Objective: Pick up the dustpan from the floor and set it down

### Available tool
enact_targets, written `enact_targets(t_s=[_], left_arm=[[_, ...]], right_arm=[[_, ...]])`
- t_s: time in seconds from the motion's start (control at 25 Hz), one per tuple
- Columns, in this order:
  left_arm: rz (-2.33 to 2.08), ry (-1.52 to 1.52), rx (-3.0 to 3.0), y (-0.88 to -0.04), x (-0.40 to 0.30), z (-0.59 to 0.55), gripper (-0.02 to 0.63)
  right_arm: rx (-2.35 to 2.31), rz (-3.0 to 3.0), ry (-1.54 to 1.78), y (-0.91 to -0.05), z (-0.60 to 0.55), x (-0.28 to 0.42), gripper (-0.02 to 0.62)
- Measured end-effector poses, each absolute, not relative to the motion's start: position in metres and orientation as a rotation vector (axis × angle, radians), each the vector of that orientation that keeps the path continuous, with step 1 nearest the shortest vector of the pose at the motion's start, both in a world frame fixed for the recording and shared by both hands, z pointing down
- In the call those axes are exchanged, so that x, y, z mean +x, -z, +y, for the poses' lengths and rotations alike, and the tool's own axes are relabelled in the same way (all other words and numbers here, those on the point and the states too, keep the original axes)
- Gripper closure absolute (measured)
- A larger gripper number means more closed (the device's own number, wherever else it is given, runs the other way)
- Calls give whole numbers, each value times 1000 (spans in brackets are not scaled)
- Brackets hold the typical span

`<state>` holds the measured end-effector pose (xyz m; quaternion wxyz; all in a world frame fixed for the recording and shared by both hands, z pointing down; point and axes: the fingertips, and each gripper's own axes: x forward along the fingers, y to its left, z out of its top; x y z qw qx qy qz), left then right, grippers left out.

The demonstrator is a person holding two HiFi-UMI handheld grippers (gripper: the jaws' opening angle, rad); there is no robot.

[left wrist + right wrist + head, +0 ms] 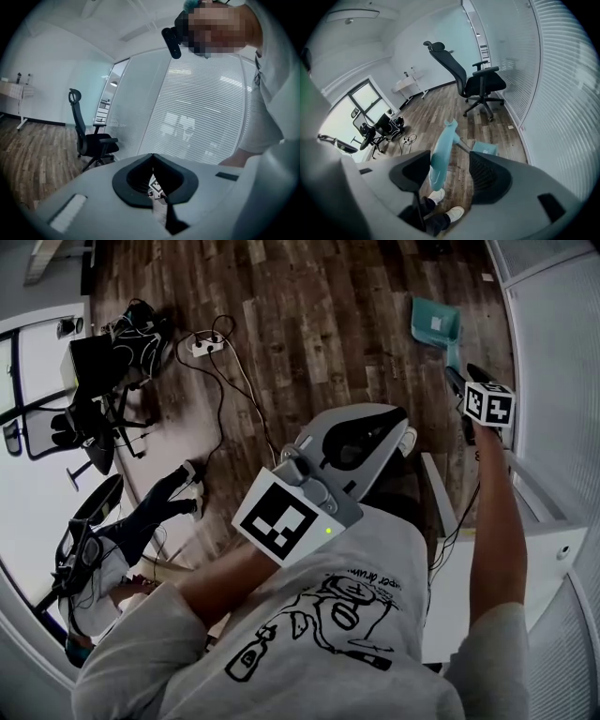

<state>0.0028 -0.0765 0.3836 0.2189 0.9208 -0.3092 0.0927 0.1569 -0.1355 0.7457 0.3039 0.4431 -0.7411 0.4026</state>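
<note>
A dark wood-plank floor (309, 315) runs the length of an office bounded on one side by a glass partition (553, 93) hung with horizontal blinds. A black office chair (476, 82) stands close to that partition, and a white desk (408, 84) sits against the far wall. A white power strip (206, 343) with trailing black cables (225, 418) lies on the planks near a bright window (363, 101). A person in a grey printed T-shirt (319, 634) holds a tool in each hand. The teal dustpan (436, 324) has its pan down on the floor near the foot of the partition. Its long handle (440, 157) slants up from the pan into the right gripper (450, 160), whose jaws stand wide apart with the handle between them. The handle lies just beside the left-hand pad, whether touching cannot be told, and well clear of the other. The person's white shoes (454, 213) show below the jaws in the right gripper view. The left gripper (153, 159), carried level in front of the chest and well apart from the dustpan, has its jaws drawn together with nothing held between them.
</note>
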Motion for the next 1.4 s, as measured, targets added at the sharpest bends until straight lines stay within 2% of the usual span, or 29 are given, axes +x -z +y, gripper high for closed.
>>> enact_targets(t_s=[0.52, 0.56, 0.64, 0.72, 1.4], left_arm=[[-873, -282, 2498, -401, -3, -82, 604], [-877, -284, 2494, -402, -4, -83, 604], [-880, -290, 2489, -403, -6, -85, 604], [-878, -296, 2485, -406, -7, -86, 604], [-877, -279, 2500, -400, 1, -84, 604]], right_arm=[[1116, -1932, -1092, -769, -142, 144, 376], [1110, -1936, -1086, -768, -143, 143, 385], [1095, -1948, -1096, -767, -144, 138, 480], [1093, -1957, -1125, -767, -144, 135, 499], [1173, -1994, -1113, -751, -147, 147, 505]])
